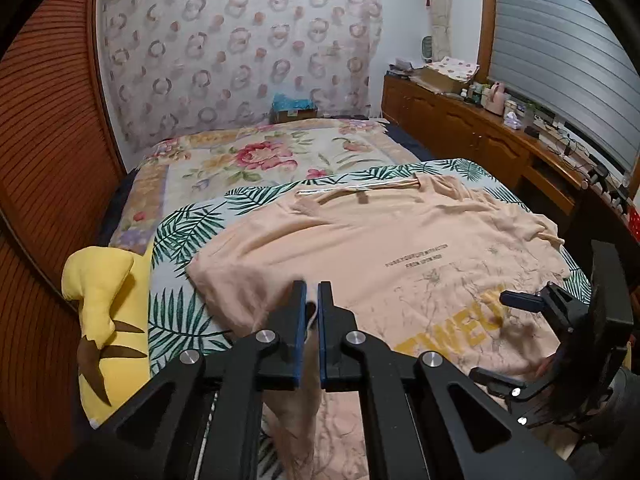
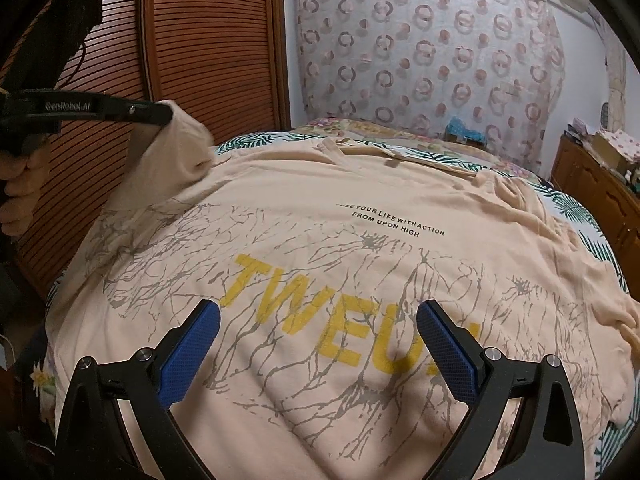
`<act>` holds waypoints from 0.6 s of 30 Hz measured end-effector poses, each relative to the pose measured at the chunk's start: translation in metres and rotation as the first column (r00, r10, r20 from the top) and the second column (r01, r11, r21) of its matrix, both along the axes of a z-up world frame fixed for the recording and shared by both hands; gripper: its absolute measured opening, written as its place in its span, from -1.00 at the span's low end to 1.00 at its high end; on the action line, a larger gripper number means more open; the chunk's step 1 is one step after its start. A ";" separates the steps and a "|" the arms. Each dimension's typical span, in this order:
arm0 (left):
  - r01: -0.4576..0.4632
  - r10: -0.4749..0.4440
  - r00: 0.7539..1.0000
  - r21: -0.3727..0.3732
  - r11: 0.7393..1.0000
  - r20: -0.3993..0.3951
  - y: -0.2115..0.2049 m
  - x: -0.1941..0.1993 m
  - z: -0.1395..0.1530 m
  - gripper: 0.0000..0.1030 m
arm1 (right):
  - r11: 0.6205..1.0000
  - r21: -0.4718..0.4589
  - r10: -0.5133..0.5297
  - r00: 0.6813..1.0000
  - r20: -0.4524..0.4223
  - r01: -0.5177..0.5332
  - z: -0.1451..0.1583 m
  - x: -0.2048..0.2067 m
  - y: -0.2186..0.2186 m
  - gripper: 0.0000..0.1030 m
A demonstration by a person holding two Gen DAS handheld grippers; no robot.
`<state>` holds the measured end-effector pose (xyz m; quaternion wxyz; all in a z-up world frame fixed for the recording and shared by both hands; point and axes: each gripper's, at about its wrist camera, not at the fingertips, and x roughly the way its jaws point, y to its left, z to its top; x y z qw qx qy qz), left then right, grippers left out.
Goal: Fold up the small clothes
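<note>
Dim, even indoor light with soft shadows; strong fisheye bending and dark vignetting at the edges; slight motion blur in the left wrist view

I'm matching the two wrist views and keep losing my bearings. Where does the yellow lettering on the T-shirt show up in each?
Left wrist: yellow lettering at lower right, cut off, beside the right tongs.
Right wrist: yellow lettering at lower centre, between the open tongs' pads.
Shared landmark: small black text line on the T-shirt.
</note>
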<state>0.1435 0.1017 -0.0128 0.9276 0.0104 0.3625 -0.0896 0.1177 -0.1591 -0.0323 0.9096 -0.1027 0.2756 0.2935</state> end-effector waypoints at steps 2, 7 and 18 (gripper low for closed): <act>0.001 -0.001 1.000 0.003 1.000 0.001 -0.001 -0.006 -0.002 -0.69 | 1.000 0.000 0.000 1.000 0.000 0.000 0.000 0.000 0.000 0.92; -0.033 0.033 0.999 0.015 0.999 0.010 0.011 -0.018 -0.009 -0.32 | 1.000 0.000 0.000 1.000 -0.002 0.000 -0.001 0.000 0.000 0.92; -0.155 0.158 0.976 0.027 0.987 -0.151 0.063 -0.025 -0.090 0.36 | 1.000 -0.007 0.003 1.000 -0.002 -0.003 0.000 0.001 -0.001 0.92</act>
